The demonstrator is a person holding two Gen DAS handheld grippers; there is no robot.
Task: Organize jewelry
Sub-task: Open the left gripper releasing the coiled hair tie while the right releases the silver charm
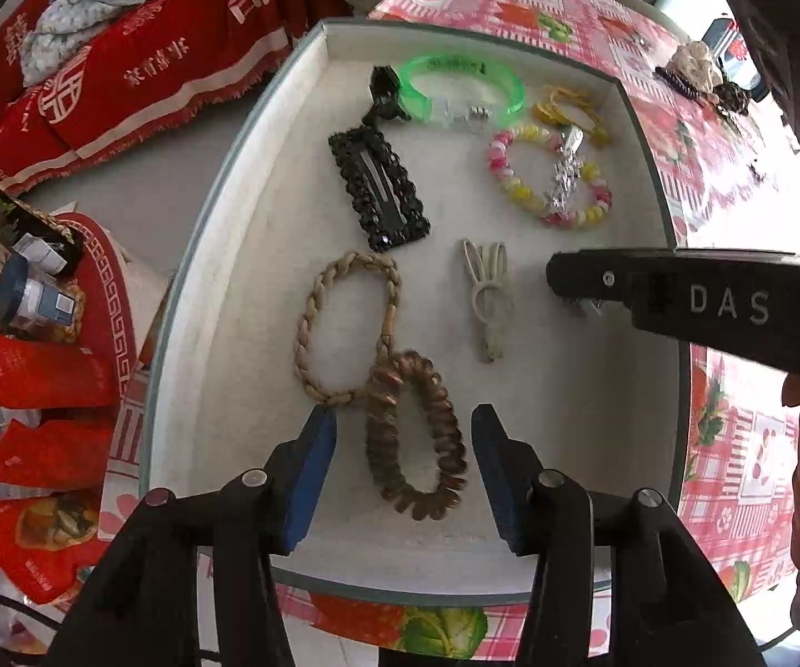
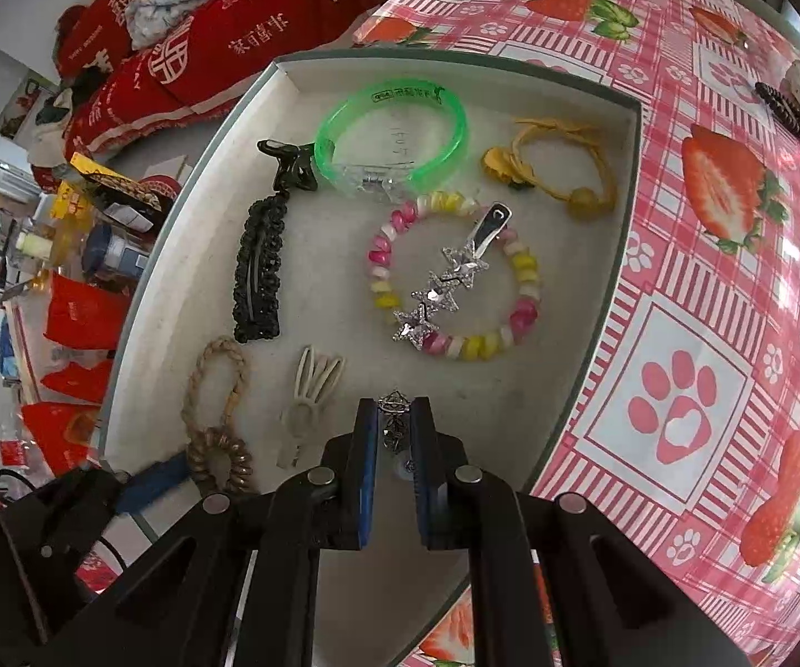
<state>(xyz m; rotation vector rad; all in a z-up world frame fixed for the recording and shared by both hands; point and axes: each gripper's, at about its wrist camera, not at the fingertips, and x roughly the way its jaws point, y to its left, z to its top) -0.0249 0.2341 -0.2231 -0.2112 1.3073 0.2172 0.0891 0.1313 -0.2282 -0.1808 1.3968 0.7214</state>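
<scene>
Right hand-held gripper (image 2: 394, 433), lower centre, clamped on silver clip (image 2: 394, 417); left hand-held gripper (image 1: 404, 433) spread wide astride brown coil tie (image 1: 414, 439) in tray (image 1: 222, 333).

Left wrist view: you look steeply down, close over the near edge of the white tray (image 1: 222, 300), which fills mid-frame. Right wrist view: you look down from the tray's (image 2: 178, 300) near right side. Shared: the tray interior and the strawberry tablecloth (image 1: 733, 478) (image 2: 678, 333).
</scene>
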